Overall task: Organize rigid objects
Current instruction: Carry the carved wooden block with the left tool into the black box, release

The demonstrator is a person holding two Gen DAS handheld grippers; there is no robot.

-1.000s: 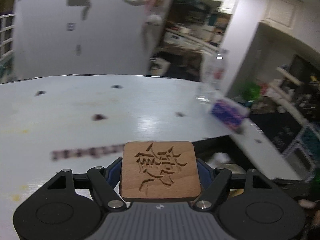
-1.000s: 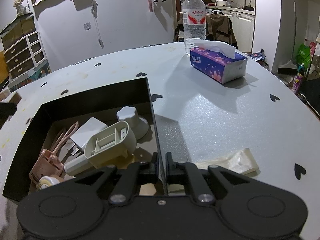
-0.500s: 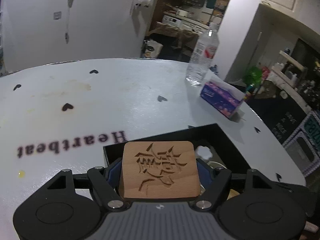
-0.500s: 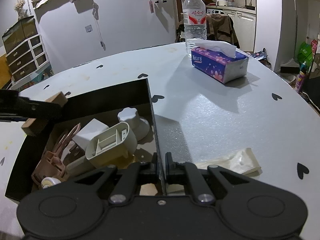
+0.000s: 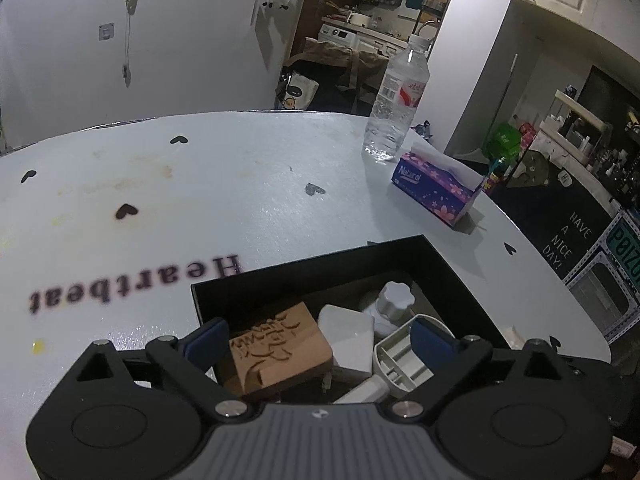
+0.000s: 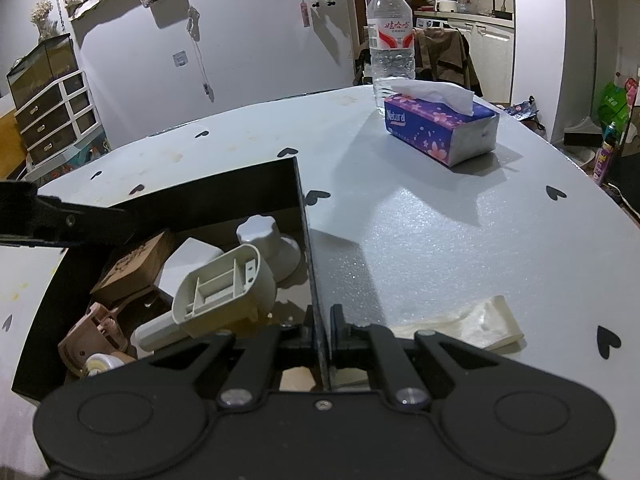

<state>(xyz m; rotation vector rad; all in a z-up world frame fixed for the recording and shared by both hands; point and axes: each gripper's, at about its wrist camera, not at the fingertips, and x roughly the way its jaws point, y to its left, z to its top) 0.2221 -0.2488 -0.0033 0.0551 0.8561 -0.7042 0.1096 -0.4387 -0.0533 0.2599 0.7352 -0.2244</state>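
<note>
Left gripper [image 5: 318,342]: fingers spread wide, holding nothing. The wooden block [image 5: 280,346] lies directly below and between the blue finger pads [image 5: 206,342], slightly toward the left one, apart from both. It rests tilted inside the black box [image 5: 452,264], carved face up, its near edge propped on the items beneath and its longer side running roughly across the gripper's line of sight. Just right of it sit a white block [image 5: 352,334] and a beige plastic housing [image 5: 404,360]; ahead of those, a white knob [image 5: 396,300].

Right gripper [image 6: 322,320]: closed on the right-hand wall of the black box [image 6: 308,240], one finger on each side, apparently steadying it. The left gripper is the nearer to the wooden block [image 6: 132,264].

Beyond the box, ahead and to the right on the surface [image 5: 240,184]: a tissue pack [image 5: 436,192], then a water bottle [image 5: 396,108].

Change noted: half a second ago the left gripper held the block clamped flat between its pads above the box edge; it has now opened and the block sits in the box. Judgement: placement complete; the next move calls for a straight lift clear of the block.
</note>
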